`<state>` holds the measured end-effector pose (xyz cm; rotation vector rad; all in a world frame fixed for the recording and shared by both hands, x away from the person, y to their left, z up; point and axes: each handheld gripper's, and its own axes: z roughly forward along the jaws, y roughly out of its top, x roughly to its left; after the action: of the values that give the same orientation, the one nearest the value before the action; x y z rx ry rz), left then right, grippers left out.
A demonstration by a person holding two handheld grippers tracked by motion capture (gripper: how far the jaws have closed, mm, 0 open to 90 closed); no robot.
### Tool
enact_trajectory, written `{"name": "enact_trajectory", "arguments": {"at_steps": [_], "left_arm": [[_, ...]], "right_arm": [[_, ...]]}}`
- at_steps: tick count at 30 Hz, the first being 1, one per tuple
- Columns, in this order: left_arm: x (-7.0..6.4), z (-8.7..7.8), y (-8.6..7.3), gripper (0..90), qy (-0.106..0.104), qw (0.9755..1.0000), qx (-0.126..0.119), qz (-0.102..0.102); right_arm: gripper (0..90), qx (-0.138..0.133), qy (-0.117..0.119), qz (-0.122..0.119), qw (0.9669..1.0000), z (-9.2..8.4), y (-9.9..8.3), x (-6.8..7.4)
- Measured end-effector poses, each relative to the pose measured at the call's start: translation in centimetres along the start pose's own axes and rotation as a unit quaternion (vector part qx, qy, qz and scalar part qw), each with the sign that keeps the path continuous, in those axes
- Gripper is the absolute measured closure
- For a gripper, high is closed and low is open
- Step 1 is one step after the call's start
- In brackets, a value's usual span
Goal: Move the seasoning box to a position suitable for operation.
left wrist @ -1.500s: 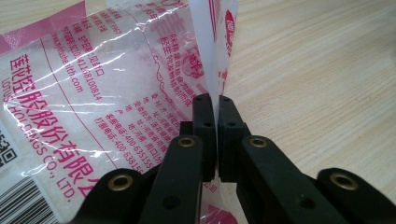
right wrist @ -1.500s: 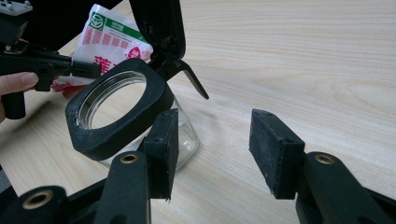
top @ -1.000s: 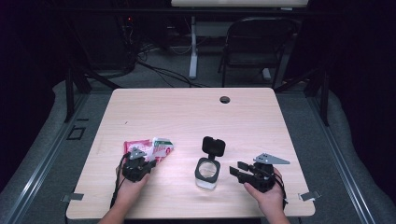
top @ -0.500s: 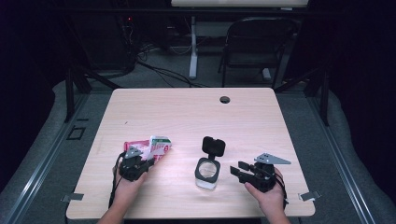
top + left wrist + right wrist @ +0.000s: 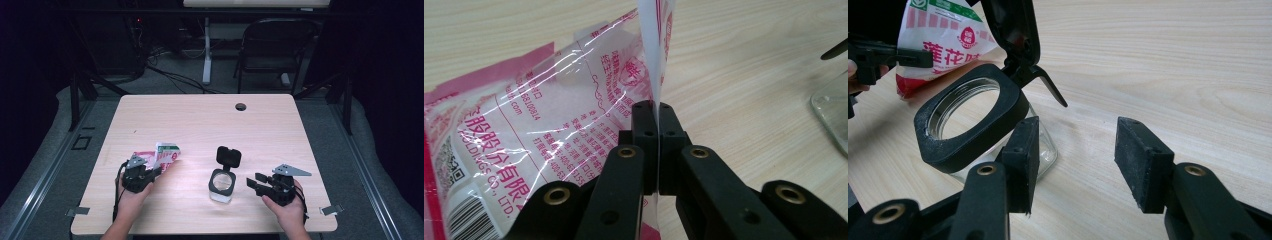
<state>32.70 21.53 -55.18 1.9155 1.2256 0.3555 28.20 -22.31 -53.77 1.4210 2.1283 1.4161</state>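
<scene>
1. One pale wood-grain worktop [image 5: 280, 125], rectangular, with one small dark round hole [image 5: 241, 106] near its far edge.
2. One crinkly plastic packet [image 5: 162, 154], part clear, part white, with pink print, lies near the worktop's front-left corner.
3. One clear glass jar [image 5: 221, 186] with a black squarish collar and hinged lid standing open sits near the middle of the front edge.
4. Two black claws: the left claw [image 5: 657, 107] is clamped tight on the packet's thin edge; the right claw [image 5: 1075, 162] gapes wide, empty, just beside the jar.
</scene>
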Motion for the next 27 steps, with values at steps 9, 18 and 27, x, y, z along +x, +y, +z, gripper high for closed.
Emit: {"name": "enact_trajectory", "arguments": {"at_steps": [9, 18, 27], "left_arm": [[0.7, -2.2, 0.8, 90.0, 0.007, 0.9997, -0.023, 0.005], [1.2, -3.5, 1.5, 90.0, 0.025, 0.9991, -0.031, 0.017], [1.7, -5.0, 2.7, 90.0, 0.045, 0.9977, -0.041, 0.030]], "right_arm": [[52.5, -0.002, 0.001, 0.001, 1.0000, 0.0, 0.0, 0.0], [52.5, -0.003, -0.001, 0.004, 1.0000, -0.2, 0.1, -0.1], [52.5, -0.007, -0.003, 0.004, 1.0000, -0.3, 0.1, -0.1]]}}
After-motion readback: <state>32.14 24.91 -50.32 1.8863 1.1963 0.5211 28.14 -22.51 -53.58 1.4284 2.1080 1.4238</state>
